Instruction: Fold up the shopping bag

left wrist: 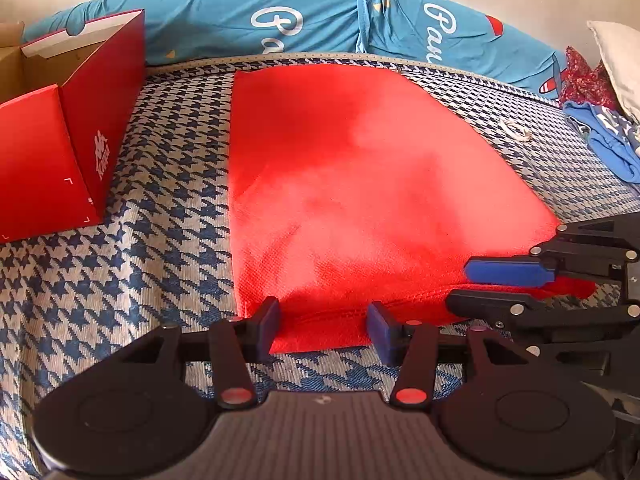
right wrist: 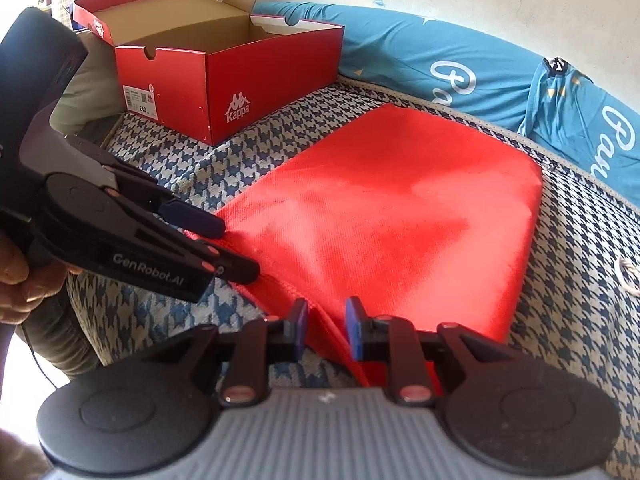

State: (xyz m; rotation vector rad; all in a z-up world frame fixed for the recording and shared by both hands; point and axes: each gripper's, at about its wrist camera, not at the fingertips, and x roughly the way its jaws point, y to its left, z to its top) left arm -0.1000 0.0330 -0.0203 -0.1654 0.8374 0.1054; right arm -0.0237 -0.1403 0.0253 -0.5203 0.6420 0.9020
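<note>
The red fabric shopping bag point(left wrist: 360, 180) point(right wrist: 400, 220) lies flat on a blue-and-white houndstooth cover point(left wrist: 160, 220). My left gripper point(left wrist: 324, 324) is open, its fingers standing apart on either side of the bag's near edge. In the right wrist view the left gripper point(right wrist: 236, 248) has one finger above and one below the bag's near left corner. My right gripper point(right wrist: 326, 322) is open only a little, with the bag's stitched hem running through the gap. In the left wrist view the right gripper point(left wrist: 460, 286) reaches in from the right at the bag's near right corner.
An open red shoe box point(left wrist: 100, 100) point(right wrist: 260, 92) stands left of the bag. Blue printed bedding point(left wrist: 240, 20) runs along the wall behind. Blue clothing point(left wrist: 608, 140) and a white pillow point(left wrist: 624, 60) lie far right. A hand point(right wrist: 16, 280) holds the left gripper.
</note>
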